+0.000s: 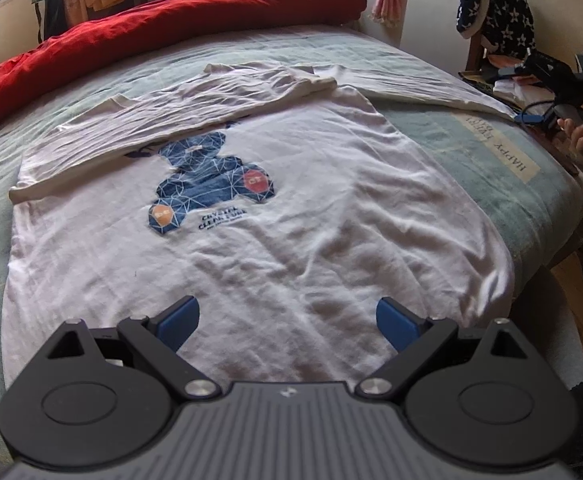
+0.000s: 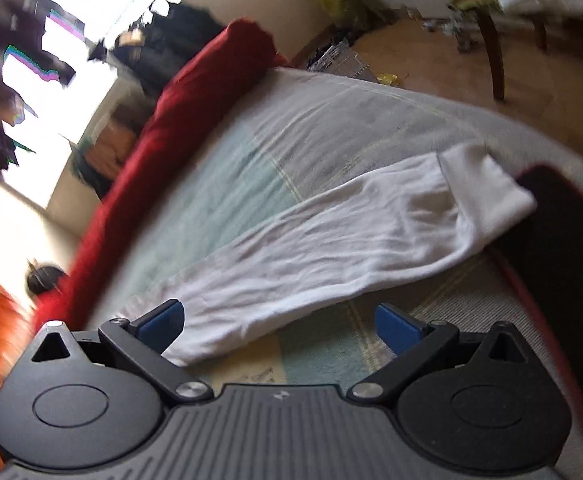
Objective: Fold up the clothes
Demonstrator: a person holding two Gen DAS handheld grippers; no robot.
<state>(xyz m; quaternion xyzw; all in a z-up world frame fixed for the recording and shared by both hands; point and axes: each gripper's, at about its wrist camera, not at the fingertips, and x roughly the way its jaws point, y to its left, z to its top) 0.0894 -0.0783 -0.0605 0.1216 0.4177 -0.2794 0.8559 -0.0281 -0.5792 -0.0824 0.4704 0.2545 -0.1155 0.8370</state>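
On a bed (image 1: 491,152) covered in a pale green spread, a white long-sleeved shirt (image 1: 291,208) with a blue bear print lies face up, its hem nearest the left tongs (image 1: 287,320). One sleeve is already folded across the chest, apparently to square the body before the fold proceeds; the other sleeve (image 2: 351,248) stretches out flat toward the bed's edge, not yet folded.

Both tongs are spread wide and grip nothing. The left pair hovers over the hem, centred on the shirt, seemingly placed to take hold of the lower edge. The right tongs (image 2: 279,326), seen from their own camera, hang over the outstretched sleeve, one blue pad just above the cloth near its shoulder end, likely lined up to pick it up and bring it across.

A rolled red blanket (image 1: 163,24) lies along the far side of the bed, well clear of the work.
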